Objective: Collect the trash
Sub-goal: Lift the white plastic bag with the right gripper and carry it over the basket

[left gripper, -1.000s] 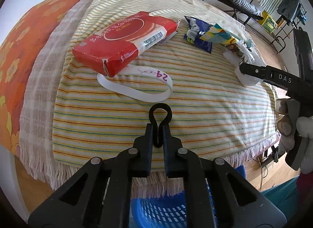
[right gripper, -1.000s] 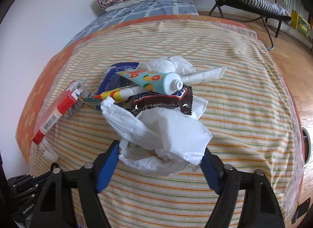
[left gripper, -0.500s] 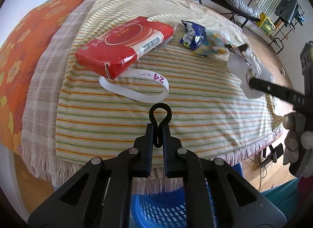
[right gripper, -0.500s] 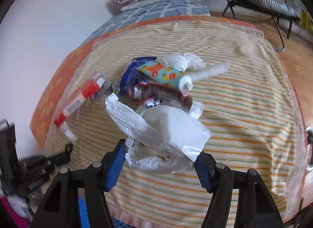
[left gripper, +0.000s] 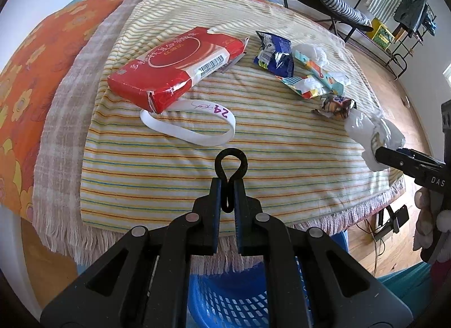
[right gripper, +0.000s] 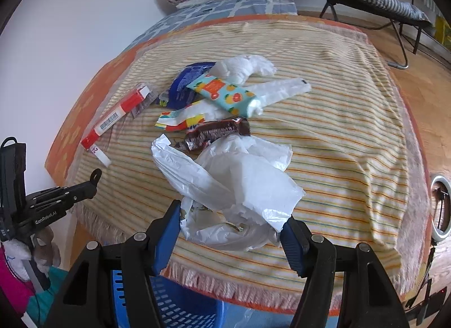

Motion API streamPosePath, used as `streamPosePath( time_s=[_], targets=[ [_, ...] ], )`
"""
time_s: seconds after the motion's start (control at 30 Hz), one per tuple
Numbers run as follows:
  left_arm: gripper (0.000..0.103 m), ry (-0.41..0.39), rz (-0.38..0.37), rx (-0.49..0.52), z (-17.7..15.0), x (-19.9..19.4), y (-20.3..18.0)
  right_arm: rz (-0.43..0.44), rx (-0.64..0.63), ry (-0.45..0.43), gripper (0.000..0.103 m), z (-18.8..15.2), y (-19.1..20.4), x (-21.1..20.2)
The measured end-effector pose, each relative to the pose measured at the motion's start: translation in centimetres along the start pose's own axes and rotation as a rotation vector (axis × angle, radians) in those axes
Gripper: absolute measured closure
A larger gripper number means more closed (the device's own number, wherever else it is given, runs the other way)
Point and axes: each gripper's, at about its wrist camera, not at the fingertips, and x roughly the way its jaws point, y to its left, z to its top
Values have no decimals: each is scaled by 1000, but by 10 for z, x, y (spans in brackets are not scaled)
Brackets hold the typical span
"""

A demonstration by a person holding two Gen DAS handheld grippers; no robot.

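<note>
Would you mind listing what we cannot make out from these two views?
- Blue basket: the left gripper covers most of it in the left wrist view; its contents are unseen.
- White plastic bag: the crumpled folds hide its inside in the right wrist view.
- White band: the red pack covers its far end in the left wrist view.

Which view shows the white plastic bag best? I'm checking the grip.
The right wrist view: the plastic bag fills the middle, crumpled between the right gripper fingers. The left wrist view shows only a small bunched side of it at the right edge.
</note>
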Motion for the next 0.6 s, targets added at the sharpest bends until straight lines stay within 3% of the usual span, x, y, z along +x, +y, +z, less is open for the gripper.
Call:
streamPosePath(
  time_s=[0.33,0.6],
  targets=[
    [96,-17,-14,-8,0,-8,-2,-11,88,-68,36,-5,-23,-28],
    [96,-29,-33,3,-9,-23,-8,12,42,-90,36,-16,-5,-47]
  ],
)
